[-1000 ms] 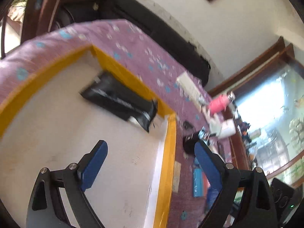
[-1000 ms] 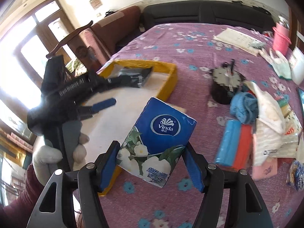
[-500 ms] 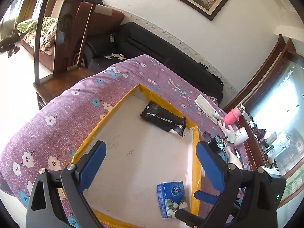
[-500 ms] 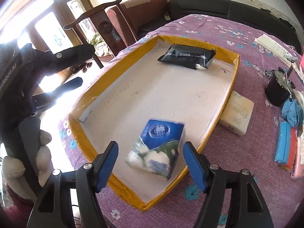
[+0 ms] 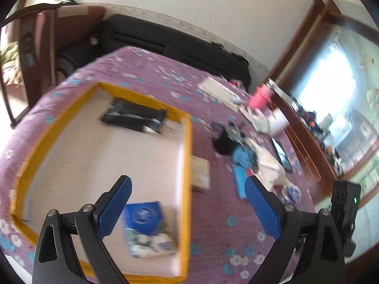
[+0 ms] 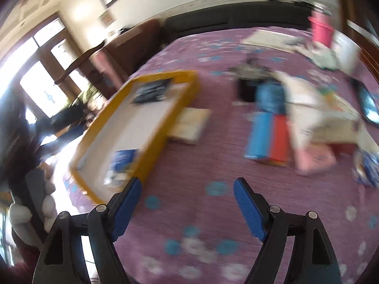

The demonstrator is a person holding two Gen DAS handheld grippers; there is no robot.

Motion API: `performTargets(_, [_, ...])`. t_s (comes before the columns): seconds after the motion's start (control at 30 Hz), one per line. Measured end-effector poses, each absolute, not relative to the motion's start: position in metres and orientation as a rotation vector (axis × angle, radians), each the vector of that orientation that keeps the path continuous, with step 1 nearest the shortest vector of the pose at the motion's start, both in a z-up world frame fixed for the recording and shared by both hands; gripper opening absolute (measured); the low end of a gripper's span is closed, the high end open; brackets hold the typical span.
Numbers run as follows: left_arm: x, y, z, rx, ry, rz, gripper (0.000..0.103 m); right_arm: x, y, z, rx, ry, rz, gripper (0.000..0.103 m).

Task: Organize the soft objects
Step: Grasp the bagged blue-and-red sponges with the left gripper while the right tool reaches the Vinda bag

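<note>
While spread apart, left gripper [image 5: 187, 203] empty above blue tissue pack [image 5: 148, 227] inside yellow-rimmed tray [image 5: 188, 165]. Right gripper [image 6: 188, 203] likewise spread, holding nothing, tray at left.

Mid yellow tray [image 5: 188, 165] floor is bare btwn black packet [image 5: 133, 117] & blue tissue pack [image 5: 146, 227]. Desk [image 6: 201, 165] cloth ahead of right jaws is open; clutter pile [image 6: 296, 118] blocks the far right.

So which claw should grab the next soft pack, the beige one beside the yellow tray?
Probably the right claw. It is open, empty and points at the purple cloth where the beige pack lies just outside the yellow tray. The left claw, also open, hangs over the tray's inside, above the blue tissue pack.
</note>
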State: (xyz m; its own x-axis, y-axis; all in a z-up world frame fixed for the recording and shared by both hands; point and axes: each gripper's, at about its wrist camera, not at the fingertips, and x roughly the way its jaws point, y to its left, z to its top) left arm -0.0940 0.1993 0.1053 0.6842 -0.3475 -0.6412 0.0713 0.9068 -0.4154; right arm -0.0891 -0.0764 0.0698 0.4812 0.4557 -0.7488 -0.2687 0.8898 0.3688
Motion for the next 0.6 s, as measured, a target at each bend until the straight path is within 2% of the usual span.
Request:
performTargets(0.33, [-0.047, 0.061, 0.060, -0.219, 0.988, -0.394, 0.096, -0.094, -0.240, 0.062, 0.385, 0.921, 0.155, 0.085])
performTargets(0.6, [-0.012, 0.009, 0.023, -0.006, 1.038, -0.340, 0.095, -0.094, -0.306, 0.047, 0.448, 0.912, 0.037, 0.086])
